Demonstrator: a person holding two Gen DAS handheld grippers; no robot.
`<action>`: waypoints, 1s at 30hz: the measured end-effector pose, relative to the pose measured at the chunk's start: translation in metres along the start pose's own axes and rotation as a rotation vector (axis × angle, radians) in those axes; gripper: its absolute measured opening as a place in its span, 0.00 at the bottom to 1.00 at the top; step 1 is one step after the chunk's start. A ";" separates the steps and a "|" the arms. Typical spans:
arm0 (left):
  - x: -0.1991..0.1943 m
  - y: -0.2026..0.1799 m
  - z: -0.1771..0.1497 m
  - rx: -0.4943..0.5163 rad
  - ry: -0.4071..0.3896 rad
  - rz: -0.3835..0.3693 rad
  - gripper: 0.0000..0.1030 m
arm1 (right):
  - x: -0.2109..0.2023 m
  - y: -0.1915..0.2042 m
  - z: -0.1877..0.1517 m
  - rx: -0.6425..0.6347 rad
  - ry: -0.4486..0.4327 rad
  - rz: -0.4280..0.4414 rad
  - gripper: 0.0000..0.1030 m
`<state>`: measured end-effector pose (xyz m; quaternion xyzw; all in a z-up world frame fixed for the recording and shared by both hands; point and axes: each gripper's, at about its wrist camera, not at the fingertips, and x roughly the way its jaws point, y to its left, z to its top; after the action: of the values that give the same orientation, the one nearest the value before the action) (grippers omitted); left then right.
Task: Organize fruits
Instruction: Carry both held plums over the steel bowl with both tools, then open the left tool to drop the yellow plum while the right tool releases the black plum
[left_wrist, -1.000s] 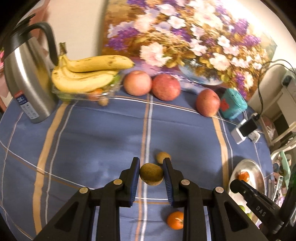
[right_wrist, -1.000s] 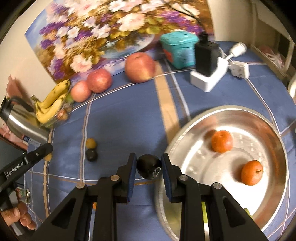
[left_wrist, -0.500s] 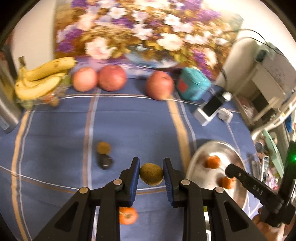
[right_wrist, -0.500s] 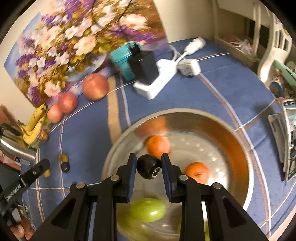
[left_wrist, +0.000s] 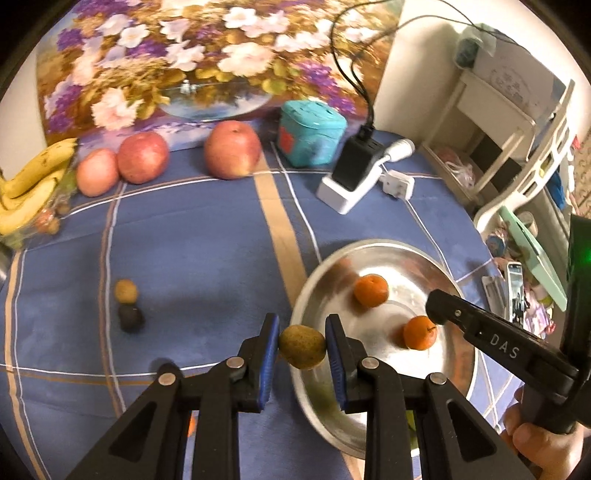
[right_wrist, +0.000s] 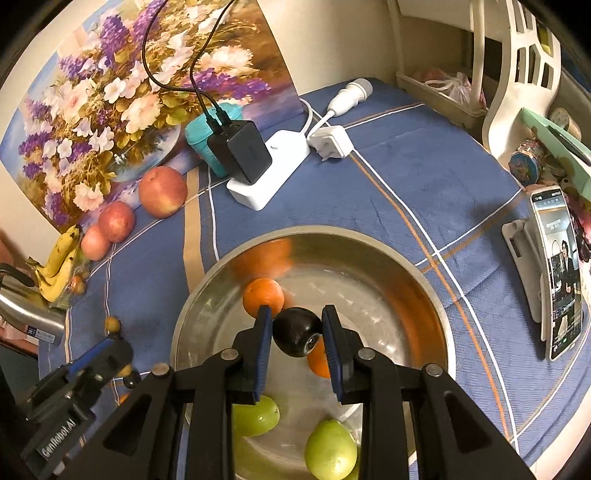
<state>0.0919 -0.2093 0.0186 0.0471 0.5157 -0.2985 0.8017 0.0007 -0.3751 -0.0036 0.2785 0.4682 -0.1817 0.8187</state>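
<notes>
both grippers hold fruit: my right gripper (right_wrist: 297, 334) pinches a dark plum (right_wrist: 296, 332) over the steel bowl (right_wrist: 436, 306), my left gripper (left_wrist: 302, 347) a brownish kiwi (left_wrist: 302, 346) at its rim. dropped carelessly, either could bounce out or bruise the oranges (right_wrist: 263, 296).

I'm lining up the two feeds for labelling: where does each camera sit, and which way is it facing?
Left wrist: on the left gripper, looking along its jaws, shut on a brownish-green fruit, at the metal bowl's near-left rim; the right gripper's arm and the person's hand show at right.
Right wrist: on the right gripper, above the bowl, jaws shut on a dark fruit; the left gripper shows at lower left.
Shared: bowl, oranges, apples, bananas, charger.
</notes>
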 end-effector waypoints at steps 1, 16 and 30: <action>0.002 -0.002 -0.001 0.006 0.002 0.000 0.27 | 0.001 0.001 -0.001 -0.001 0.004 0.001 0.28; 0.041 -0.029 -0.018 0.074 0.082 0.012 0.27 | 0.022 0.007 -0.009 -0.016 0.089 -0.003 0.28; 0.047 -0.030 -0.021 0.091 0.107 0.008 0.45 | 0.027 0.010 -0.009 -0.027 0.113 -0.001 0.28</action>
<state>0.0731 -0.2460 -0.0240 0.1016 0.5435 -0.3154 0.7712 0.0135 -0.3627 -0.0284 0.2771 0.5162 -0.1600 0.7944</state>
